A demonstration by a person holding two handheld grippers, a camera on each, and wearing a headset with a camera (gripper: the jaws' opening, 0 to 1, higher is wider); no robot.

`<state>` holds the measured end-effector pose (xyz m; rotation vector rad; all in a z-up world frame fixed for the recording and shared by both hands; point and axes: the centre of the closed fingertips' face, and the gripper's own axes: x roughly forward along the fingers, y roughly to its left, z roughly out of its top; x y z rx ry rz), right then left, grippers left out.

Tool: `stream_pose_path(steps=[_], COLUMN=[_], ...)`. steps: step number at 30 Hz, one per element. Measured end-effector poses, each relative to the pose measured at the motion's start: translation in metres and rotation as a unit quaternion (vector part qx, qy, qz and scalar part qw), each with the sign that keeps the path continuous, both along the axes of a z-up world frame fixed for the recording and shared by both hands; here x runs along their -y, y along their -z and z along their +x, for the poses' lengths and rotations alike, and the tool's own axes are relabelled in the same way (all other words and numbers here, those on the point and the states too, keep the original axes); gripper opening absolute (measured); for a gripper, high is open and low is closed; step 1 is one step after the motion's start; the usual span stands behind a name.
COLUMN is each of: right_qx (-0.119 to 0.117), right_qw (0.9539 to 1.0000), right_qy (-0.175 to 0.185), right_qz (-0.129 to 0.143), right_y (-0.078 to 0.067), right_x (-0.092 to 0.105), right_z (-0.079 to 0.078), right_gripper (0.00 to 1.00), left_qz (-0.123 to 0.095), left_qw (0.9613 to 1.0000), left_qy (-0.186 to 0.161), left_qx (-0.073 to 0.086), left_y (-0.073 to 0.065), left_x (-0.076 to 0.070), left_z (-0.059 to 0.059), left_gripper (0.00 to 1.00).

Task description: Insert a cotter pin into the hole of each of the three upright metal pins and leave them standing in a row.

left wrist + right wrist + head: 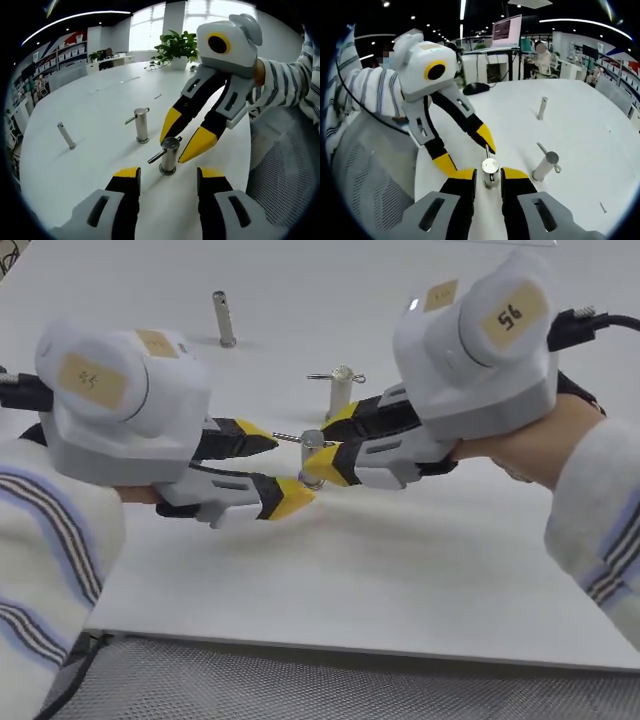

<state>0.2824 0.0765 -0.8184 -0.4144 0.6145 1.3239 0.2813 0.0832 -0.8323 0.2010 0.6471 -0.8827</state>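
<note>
Currently gripped: near metal pin (169, 156), smooth steel cylinder, upright on white counter (400, 570), thin cotter pin (156, 157) through its hole.
Right gripper (488, 176): narrow, clamping that pin; tan sticker (511, 315) "95".
Left gripper (285, 470): wide, yellow tips.

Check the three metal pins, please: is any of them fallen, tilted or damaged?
Nothing stands out. The far pin, the middle pin and the near pin all stand upright on the table, and none looks bent or broken.
</note>
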Motion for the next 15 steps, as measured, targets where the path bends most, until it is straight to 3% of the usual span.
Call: stream_pose_path(steps=[3,11,15], right_qx=[0.005,0.004,0.007], right_qw=[1.0000,1.0000,1.0000], right_qy=[0.003,0.001,0.000], right_qz=[0.003,0.006,0.004], right_y=[0.000,0.004,0.007], right_x=[-0.004,-0.013,-0.015], right_z=[0.003,0.006,0.007], right_gripper=[0.21,0.21,0.20], left_qz=[-0.007,-0.015,-0.020], left_qw=[1.0000,0.9997,0.9997], left_qy=[0.002,-0.009,-0.011], left_qx=[0.004,0.016,0.012], left_y=[-0.003,-0.011,-0.012], left_x=[-0.002,-0.013,-0.018], left_z=[-0.001,0.001,-0.001], left_gripper=[0.60,0.74,0.82])
